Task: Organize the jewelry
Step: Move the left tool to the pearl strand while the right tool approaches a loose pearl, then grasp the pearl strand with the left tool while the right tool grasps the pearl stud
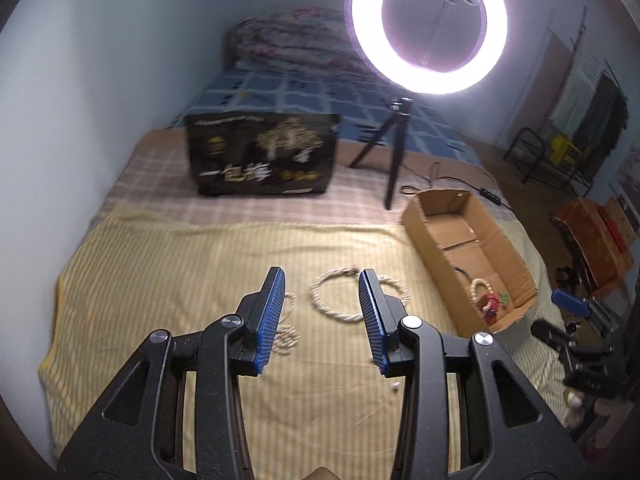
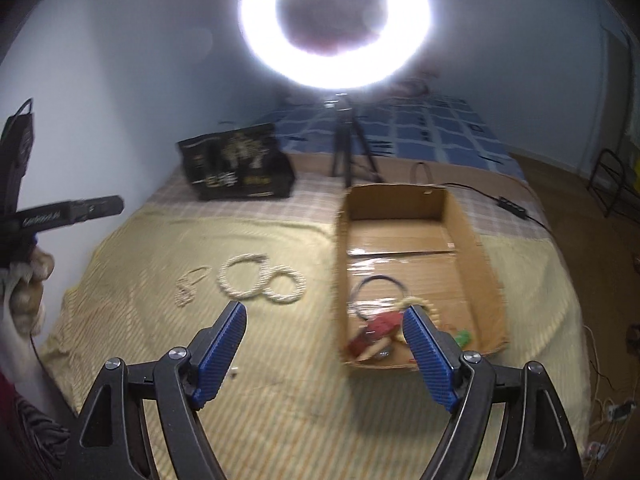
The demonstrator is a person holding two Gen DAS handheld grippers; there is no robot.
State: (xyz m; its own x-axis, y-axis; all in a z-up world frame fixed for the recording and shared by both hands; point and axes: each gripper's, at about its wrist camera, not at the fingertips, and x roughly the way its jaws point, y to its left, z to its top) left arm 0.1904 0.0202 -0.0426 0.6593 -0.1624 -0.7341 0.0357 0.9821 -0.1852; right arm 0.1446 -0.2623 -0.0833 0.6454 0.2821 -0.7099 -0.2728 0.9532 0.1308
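Yellow striped bedspread [image 2: 280, 420] fills a bedroom scene. Left claw [image 1: 322, 316] spread, empty, over a beaded bracelet [image 1: 336, 296] at twelve o'clock. Right claw [image 2: 324, 350] spread, empty, before the cardboard box [image 2: 480, 264] holding sorted jewelry at one o'clock. Likely between picks; next, pinch a bracelet.

Ahead of my left tool [image 1: 323, 312] the striped bed cover [image 1: 168, 264] lies open, save the rope rings [image 1: 336, 296]. At frame right the cardboard box [image 1: 464, 240] walls things off; the tripod [image 1: 390, 152] and black bag [image 1: 264, 152] block the upper middle.
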